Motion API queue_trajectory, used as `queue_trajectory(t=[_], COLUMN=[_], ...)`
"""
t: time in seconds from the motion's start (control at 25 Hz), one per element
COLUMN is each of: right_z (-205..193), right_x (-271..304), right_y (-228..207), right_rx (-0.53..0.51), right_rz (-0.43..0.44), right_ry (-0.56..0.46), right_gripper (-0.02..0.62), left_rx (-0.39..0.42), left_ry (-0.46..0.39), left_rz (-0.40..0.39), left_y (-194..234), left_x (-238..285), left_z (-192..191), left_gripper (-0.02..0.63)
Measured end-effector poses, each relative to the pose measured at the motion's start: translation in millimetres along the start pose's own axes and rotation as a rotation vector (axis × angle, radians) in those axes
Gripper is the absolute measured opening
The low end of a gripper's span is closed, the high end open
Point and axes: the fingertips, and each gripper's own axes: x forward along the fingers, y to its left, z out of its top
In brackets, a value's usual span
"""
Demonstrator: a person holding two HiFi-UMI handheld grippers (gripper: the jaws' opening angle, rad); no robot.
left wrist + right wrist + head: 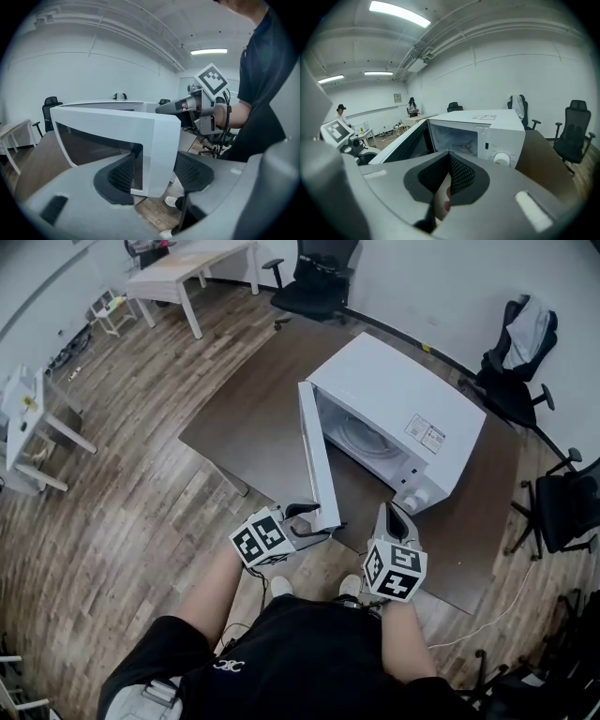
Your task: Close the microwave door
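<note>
While the left fingers (117, 177), apart, are straddling the edge of the door (157, 140), the right fingers (463, 176) are hovering together nearby.

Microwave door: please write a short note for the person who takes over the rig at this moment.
Left claw: open, straddling the free edge of the microwave door.
Right claw: shut, empty, pointing toward the microwave.
The microwave stands on the table, its door wide open.
Done: left claw is at the door.
Left to do: swing the door shut.
</note>
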Motion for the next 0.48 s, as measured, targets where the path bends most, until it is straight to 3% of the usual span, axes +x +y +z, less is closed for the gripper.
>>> queue_trajectory(t=[0.48], right_z=[4.4], right_x=[-13.8], right_y=[-48.4], right_rx=[0.025], right_rz=[-0.008], right_ry=[-0.023], right_gripper=[0.009], left_rx=[-0.045], left_ry=[-0.014], left_rz=[0.086], left_y=[-0.8], left_x=[40.4], left_z=[22.4], left_gripper=[0.268])
